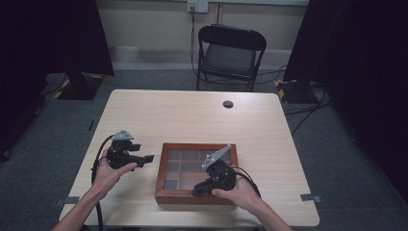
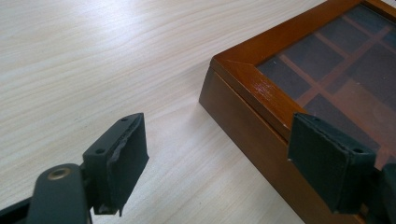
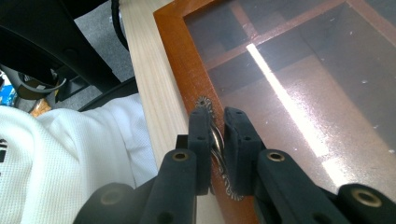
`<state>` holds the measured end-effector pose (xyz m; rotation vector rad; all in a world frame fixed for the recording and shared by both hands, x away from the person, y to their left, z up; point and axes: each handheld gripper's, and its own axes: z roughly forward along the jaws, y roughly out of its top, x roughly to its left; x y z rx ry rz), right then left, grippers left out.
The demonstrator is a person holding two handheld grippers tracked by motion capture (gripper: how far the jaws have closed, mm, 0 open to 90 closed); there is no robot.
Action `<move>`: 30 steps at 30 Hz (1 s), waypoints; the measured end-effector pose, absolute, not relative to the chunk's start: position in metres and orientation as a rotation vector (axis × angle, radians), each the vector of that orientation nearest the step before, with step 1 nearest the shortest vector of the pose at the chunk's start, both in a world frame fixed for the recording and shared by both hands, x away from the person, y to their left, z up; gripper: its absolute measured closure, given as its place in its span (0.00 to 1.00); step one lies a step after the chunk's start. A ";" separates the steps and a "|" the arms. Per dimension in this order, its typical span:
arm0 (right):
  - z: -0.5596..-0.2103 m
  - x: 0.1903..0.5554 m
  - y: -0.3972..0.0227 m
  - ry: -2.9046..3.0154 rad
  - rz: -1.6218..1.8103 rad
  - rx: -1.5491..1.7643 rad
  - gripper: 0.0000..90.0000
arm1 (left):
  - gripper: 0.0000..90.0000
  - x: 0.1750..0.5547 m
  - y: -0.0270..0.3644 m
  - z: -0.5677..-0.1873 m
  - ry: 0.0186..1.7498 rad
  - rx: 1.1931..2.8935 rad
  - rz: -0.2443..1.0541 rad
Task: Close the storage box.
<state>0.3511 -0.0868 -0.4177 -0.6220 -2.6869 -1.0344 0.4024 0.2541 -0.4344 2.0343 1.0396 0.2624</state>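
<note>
A shallow reddish-brown wooden box with a glass lid (image 1: 166, 166) sits flat on the pale wood-grain tabletop (image 1: 192, 118), close to the near edge and a little right of its middle. Through the glass, dark compartments split by wooden dividers can be seen.

The right gripper (image 1: 197, 191) lies over the near edge of the box, held in the person's right hand (image 1: 238, 192). In the right gripper view its 2 black jaws are drawn narrow onto a small ornate metal handle (image 3: 216, 140) fixed to the lid's wooden frame at the near edge; a metal ring of that handle sits between the pads, and its scalloped plate shows above and below them. A white garment (image 3: 70, 154) fills the lower left of that view, beyond the table edge.

The left gripper (image 1: 150, 158) is held by the left hand (image 1: 110, 173) just left of the box, above the tabletop and near its left side. In the left gripper view its jaws stand wide apart with nothing between them, and the box's near left corner lies just beyond them.

A black folding chair (image 1: 230, 55) stands past the far edge of the table.
</note>
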 end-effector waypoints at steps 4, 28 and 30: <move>-0.421 0.351 -0.086 -2.687 -1.026 -0.613 0.91 | 0.22 0.402 0.254 -0.435 1.037 2.038 0.258; -0.392 0.389 -0.159 -2.641 -1.283 -1.145 0.38 | 0.21 0.404 0.250 -0.440 1.043 2.070 0.222; -0.390 0.395 -0.175 -2.633 -1.299 -1.252 0.29 | 0.21 0.404 0.249 -0.441 1.049 2.079 0.228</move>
